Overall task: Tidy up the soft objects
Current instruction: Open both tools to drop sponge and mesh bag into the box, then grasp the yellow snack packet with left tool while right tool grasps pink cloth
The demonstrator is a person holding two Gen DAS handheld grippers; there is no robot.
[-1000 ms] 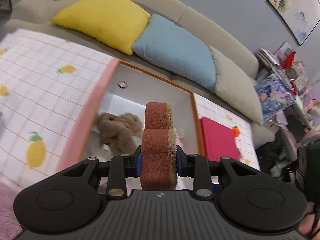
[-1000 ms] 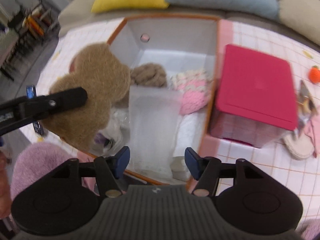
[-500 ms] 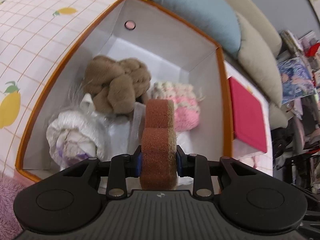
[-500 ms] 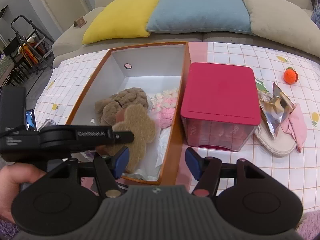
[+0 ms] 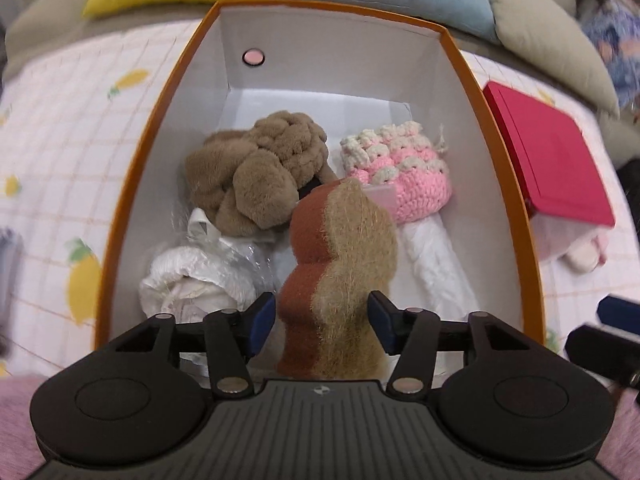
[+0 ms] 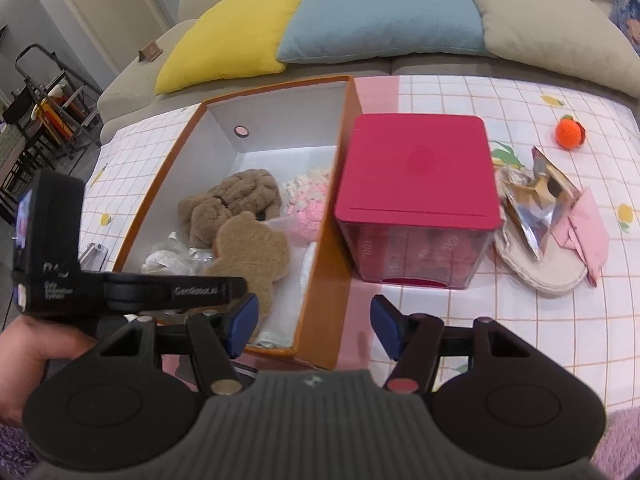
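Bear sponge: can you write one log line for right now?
left hand-held gripper: open | bear sponge: between jaws, over orange box | right hand-held gripper: open, empty

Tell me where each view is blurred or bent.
Left wrist view: the tablecloth at the left edge is smeared, the box rim bows outward from fisheye, the sponge is sharp. Right wrist view: mostly sharp, the tablecloth grid curves toward the edges, and the sofa bends.
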